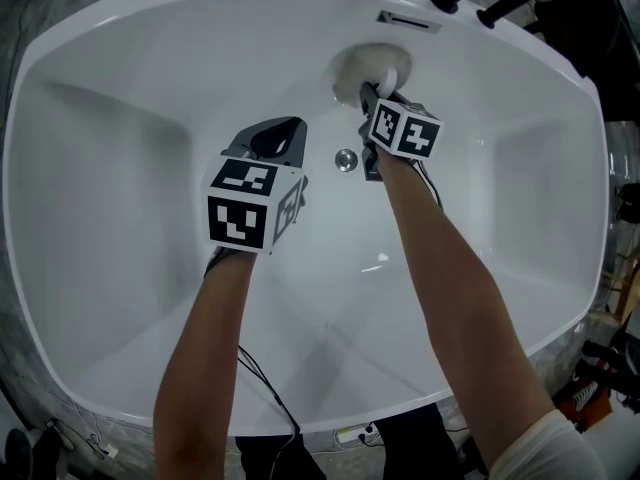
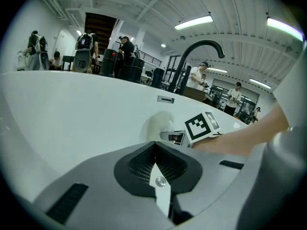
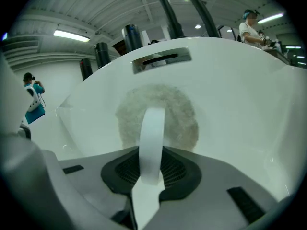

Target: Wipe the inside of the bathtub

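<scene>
A white bathtub (image 1: pixel 120 168) is seen from above, with both tools held inside it. The right tool (image 1: pixel 372 96) is closed on the white strap (image 3: pixel 151 138) of a round wiping pad (image 1: pixel 365 66). The pad is held against the far wall of the tub, just below the overflow slot (image 1: pixel 407 20) and beyond the drain (image 1: pixel 346 160). The left tool (image 1: pixel 278 133) is held over the tub floor, just left of the drain and apart from the pad. Its jaws are brought together with nothing between them. A black faucet (image 2: pixel 196 56) is seen above the far rim in the left gripper view.
</scene>
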`<state>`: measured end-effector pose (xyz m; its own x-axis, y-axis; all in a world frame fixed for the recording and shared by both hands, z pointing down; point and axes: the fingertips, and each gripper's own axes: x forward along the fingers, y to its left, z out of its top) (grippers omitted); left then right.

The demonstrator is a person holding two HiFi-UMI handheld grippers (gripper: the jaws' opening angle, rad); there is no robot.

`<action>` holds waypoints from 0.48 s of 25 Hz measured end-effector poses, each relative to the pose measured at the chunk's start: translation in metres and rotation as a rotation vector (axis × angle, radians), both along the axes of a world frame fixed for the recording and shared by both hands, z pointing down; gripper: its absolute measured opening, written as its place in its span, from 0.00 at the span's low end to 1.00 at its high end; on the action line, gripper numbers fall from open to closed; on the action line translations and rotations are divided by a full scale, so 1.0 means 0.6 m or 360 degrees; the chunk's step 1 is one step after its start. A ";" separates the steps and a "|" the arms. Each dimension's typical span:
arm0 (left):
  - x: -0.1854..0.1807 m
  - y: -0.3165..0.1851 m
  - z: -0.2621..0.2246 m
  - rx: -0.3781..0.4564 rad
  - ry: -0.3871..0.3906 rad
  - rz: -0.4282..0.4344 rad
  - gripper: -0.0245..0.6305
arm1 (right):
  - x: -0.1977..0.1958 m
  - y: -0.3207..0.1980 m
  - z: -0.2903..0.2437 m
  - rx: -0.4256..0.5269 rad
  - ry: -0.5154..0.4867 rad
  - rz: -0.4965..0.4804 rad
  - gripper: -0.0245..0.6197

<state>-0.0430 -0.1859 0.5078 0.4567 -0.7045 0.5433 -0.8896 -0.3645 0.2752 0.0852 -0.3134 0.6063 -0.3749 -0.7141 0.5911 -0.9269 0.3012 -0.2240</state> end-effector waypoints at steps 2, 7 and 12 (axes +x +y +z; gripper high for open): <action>-0.026 -0.003 0.006 -0.0008 -0.0028 -0.0004 0.05 | -0.035 0.003 -0.002 0.0001 -0.0008 -0.0027 0.18; -0.102 0.010 0.040 -0.0072 -0.0099 -0.0040 0.05 | -0.114 0.015 -0.004 -0.0004 -0.0030 -0.0074 0.18; -0.207 0.038 0.069 -0.0142 -0.0114 -0.0154 0.05 | -0.224 0.037 -0.011 0.0003 -0.0032 -0.0205 0.18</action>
